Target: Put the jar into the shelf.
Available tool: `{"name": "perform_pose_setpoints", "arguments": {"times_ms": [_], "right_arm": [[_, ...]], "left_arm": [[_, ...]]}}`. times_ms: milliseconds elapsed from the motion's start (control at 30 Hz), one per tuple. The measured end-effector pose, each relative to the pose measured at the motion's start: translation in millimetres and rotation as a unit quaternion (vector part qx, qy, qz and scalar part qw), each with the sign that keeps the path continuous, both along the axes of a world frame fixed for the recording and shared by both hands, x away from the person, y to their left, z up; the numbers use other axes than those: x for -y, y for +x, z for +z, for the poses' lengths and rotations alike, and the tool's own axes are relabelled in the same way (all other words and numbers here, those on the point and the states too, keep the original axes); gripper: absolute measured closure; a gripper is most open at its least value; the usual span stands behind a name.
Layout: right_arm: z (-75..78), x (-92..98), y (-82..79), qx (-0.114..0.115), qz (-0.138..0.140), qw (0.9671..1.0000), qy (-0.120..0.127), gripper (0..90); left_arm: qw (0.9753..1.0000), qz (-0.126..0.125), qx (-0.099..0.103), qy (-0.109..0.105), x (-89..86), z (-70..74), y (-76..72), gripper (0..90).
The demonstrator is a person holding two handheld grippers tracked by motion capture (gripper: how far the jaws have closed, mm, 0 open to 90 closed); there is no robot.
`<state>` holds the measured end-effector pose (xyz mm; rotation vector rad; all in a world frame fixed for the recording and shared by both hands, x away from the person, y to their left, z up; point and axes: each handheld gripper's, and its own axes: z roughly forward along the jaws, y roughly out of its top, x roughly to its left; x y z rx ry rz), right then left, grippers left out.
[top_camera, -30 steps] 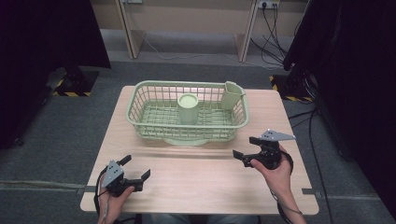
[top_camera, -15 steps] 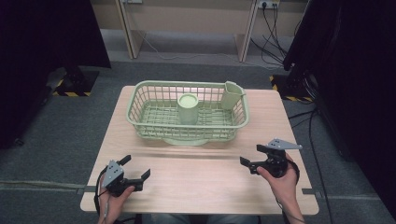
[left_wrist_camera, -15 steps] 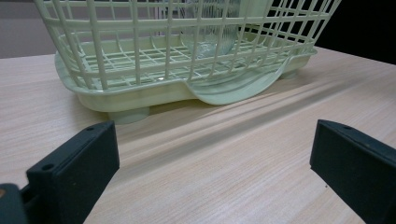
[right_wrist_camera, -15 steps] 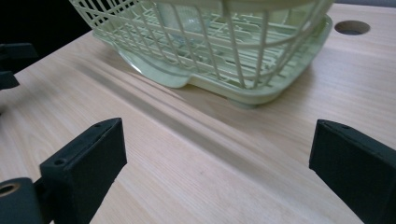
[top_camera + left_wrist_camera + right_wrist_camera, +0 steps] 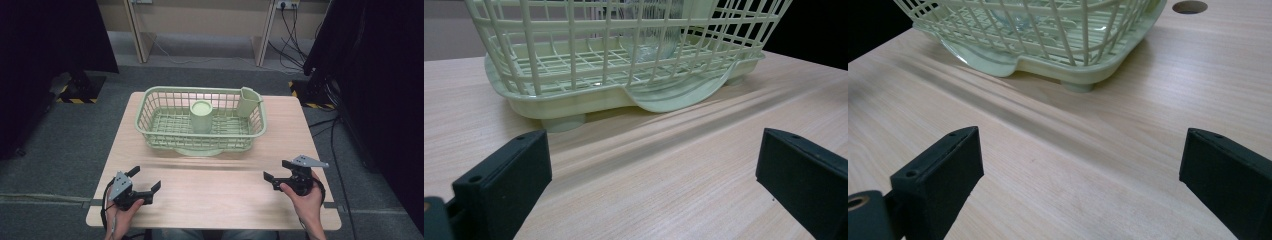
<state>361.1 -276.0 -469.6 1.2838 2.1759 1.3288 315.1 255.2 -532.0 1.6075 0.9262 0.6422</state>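
1. The table (image 5: 215, 200) is a light wooden top on a grey carpeted floor. Its near half is bare wood, and a round hole (image 5: 1189, 6) shows in the top in the right gripper view.

2. The basket (image 5: 150, 125) is a pale green plastic dish rack with lattice walls. It stands on the far half of the table, about midway between its left and right edges, on a tray of the same colour whose curved lip (image 5: 684, 95) juts out toward the person.

3. The cup (image 5: 201, 116) is a pale green cylinder that stands upright near the middle of the basket, its round top facing up.

4. The holder (image 5: 246, 102) is a smaller green tapered container with a spout-like corner. It hangs at the basket's far right corner, against the wall.

5. The right gripper (image 5: 279, 172) is held low over the near right part of the table, well apart from the basket. Its jaws stand wide apart with nothing between them; the right gripper view shows bare wood in the gap.

6. The left gripper (image 5: 145, 180) is held low over the near left part of the table, also well apart from the basket. Its jaws are spread wide and grip nothing; they point toward the basket.
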Motion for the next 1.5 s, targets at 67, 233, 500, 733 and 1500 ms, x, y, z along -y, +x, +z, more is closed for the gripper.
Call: {"name": "perform_pose_setpoints", "arguments": {"times_ms": [67,233,500,733,1500], "right_arm": [[-2.7,1.8,0.1,-0.001,-0.004,1.0,-0.002,4.1],[-8.2,5.6,1.1,0.002,-0.011,0.9999,-0.008,4.0],[-16.0,10.1,1.7,0.01,-0.016,0.9998,-0.001,3.6],[-24.6,14.3,2.8,0.012,-0.021,0.9997,-0.001,3.5],[-46.0,20.5,4.5,0.02,-0.036,0.9991,0.008,3.5]], "left_arm": [[1.0,0.0,0.0,0.0,0.0,0.0,0.0,0.8],[1.0,0.0,0.0,-0.001,0.0,0.0,0.0,0.8],[1.0,0.0,0.0,-0.001,0.0,0.0,0.0,0.8],[1.0,0.0,0.001,-0.001,0.1,-0.1,-0.1,0.8],[1.0,-0.003,0.003,0.002,0.6,0.0,-0.4,0.8]]}}
